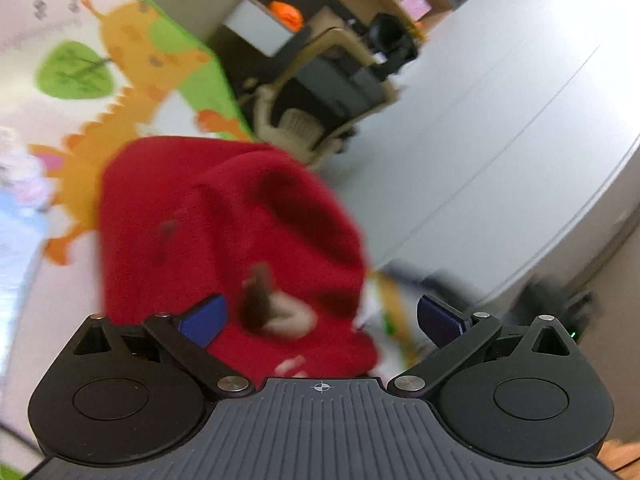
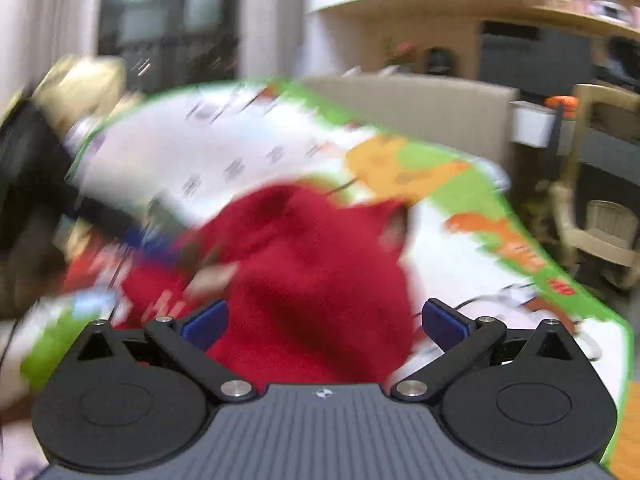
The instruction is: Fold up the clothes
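Under me lies a play mat (image 1: 132, 92), white with a green border, an orange dinosaur print and a green leaf. Beyond its edge I see a beige chair (image 1: 320, 120) on grey floor (image 1: 500, 120), an orange object (image 1: 286, 12) on a white shelf. Wooden shelving (image 2: 580, 12) shows, blurred.

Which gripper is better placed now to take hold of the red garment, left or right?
Probably the left gripper: its open jaws frame the red garment close ahead. The right gripper is open over it too, so the advantage is small, and blur limits certainty.
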The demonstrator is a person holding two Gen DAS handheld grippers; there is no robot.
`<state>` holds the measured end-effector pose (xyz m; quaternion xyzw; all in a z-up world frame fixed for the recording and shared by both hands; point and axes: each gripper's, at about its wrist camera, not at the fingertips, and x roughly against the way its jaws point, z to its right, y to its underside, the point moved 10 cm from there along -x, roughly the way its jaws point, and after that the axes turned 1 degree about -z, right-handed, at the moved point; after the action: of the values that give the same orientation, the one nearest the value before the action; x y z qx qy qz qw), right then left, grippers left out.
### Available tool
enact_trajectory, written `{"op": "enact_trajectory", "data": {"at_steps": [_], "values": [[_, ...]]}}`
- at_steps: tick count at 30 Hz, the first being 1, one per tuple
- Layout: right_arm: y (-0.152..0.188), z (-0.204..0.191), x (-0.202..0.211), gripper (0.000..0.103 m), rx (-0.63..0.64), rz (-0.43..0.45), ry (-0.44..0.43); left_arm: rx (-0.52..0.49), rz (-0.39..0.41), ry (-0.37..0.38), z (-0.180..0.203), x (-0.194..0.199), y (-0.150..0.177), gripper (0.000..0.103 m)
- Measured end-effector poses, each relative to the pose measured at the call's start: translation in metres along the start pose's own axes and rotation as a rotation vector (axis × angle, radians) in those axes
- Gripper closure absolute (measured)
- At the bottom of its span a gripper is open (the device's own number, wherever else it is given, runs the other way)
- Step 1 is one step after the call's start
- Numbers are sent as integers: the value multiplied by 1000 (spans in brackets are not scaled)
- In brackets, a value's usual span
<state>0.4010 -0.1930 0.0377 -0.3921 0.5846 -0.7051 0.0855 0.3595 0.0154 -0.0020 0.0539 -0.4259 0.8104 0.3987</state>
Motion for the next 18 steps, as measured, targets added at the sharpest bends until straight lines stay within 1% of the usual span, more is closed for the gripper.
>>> {"op": "enact_trajectory", "data": {"at_steps": [1,2,4,6,7,8,10,12,14,18], "values": [[-10,13,3,0,-29,22,28,-23,-2,-43,-3,-3,3,0],[-17,24,0,0,-39,34,84,-52,-11,-82,-5,-6,6,0],[-22,35,-16,0,-20,25,173,-126,-39,-160,-4,-17,14,0],[-11,37,-48,0,93,-34,289,-222,-52,-224,3,-22,22,0],[5,38,-70,0,171,-84,353,-277,-56,-251,5,-26,26,0],[16,41,-82,0,170,-104,363,-330,-59,-273,9,-29,30,0],[18,52,-88,0,40,-123,310,-405,-65,-320,13,-32,38,0],[13,60,-90,0,-63,-143,261,-440,-64,-335,14,-33,44,0],[-5,58,-81,0,-6,-92,288,-443,-66,-337,13,-33,47,0],[-47,49,-77,0,36,-12,286,-425,-65,-331,13,-30,48,0]]}}
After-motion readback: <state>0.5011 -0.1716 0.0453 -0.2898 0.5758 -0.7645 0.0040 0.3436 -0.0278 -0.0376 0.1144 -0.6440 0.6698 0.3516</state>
